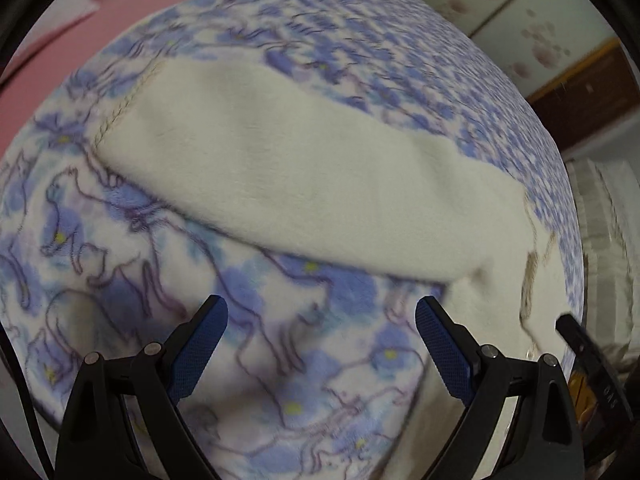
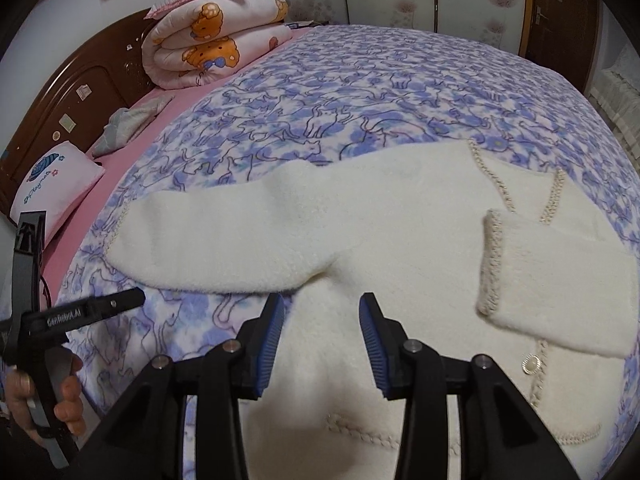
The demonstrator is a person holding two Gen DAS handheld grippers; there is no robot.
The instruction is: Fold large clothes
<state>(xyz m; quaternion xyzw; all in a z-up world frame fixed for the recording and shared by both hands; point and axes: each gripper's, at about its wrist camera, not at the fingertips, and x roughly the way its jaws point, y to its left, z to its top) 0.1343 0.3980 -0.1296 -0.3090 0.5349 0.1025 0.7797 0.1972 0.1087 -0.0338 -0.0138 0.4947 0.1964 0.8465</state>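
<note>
Lying nearest the right hand-held gripper, whose jaws stand apart and hold nothing, is the body of a cream fleece cardigan, spread front-up on the cat-print blanket that covers the bed. Left hand-held gripper: jaws likewise apart, empty, hovering over the blanket just short of the garment. Item, one sleeve: already turned in across the chest, its stitched cuff lying beside the button placket. Item, other sleeve: stretched out sideways on the blanket, cuff well away from the body, not yet folded. Hem and lower body: flat, no lengthwise or crosswise fold visible. Judged state: early; one sleeve done, the second sleeve and the body folds remain. Beyond the garment: open blanket, then a rolled bear-print quilt against the wooden headboard, and a pink pillow at the bed's edge.
</note>
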